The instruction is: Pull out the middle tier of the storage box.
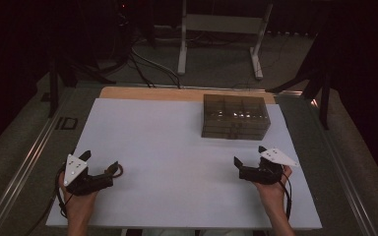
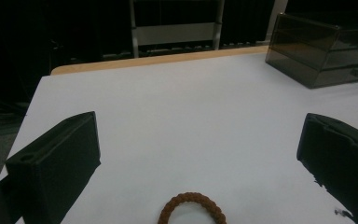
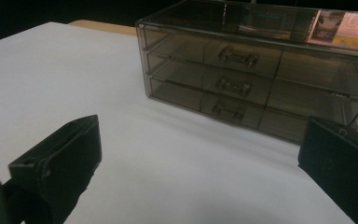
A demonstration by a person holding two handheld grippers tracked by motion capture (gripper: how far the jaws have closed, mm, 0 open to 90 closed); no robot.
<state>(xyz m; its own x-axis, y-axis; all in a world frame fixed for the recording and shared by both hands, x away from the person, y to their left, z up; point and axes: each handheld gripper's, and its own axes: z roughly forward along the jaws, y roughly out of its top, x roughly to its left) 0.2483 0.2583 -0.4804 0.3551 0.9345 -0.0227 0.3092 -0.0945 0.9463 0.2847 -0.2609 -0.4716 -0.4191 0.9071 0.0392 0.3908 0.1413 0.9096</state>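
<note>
A smoky see-through drawer chest with three drawers stands at the back right of the white table; all drawers look closed in the right gripper view. A brown braided ring lies on the table between the jaws of my left gripper, and it shows beside that gripper's right jaw as the ring in the high view. The left gripper is open and rests at the front left. My right gripper is open too, at the front right, a short way before the chest, holding nothing.
A wooden strip runs along the table's far edge. Behind it stand a white metal frame and cables on the floor. Dark stands flank the table at both sides.
</note>
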